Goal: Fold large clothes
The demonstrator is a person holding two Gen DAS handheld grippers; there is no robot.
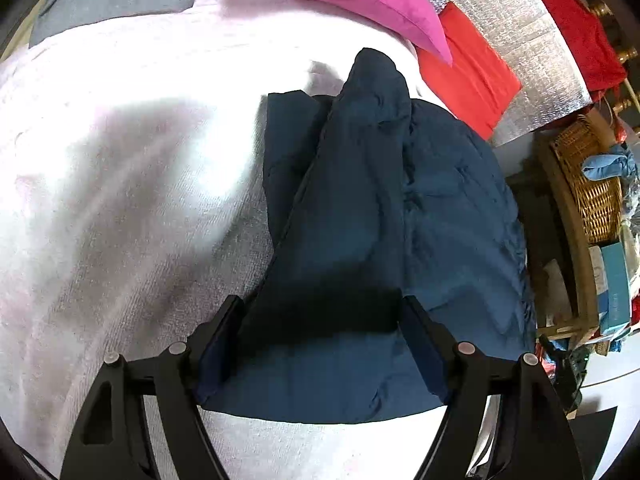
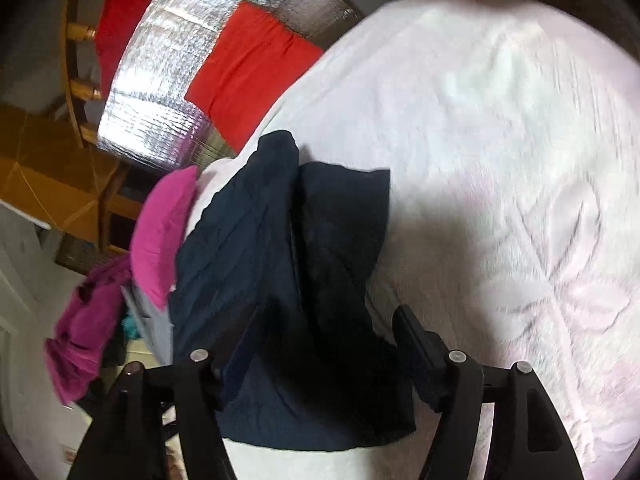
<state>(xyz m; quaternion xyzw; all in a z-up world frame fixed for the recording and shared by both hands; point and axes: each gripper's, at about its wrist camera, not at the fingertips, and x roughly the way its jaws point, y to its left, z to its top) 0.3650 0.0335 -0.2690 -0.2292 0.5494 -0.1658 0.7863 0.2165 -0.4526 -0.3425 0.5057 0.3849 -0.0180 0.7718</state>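
Left tongs (image 1: 320, 312): open, above navy garment (image 1: 384, 208), gripping nothing.
Right tongs (image 2: 316, 340): open, empty, over same garment.
Garment axis: runs away from both tongs across the bed (image 1: 120, 160).

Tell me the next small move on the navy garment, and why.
Probably lower the left tool and close it on the near hem: the navy garment lies bunched lengthwise on the white bedcover, a loose strip ridged over it. Both tools stand open, the right tool too, gripping nothing.
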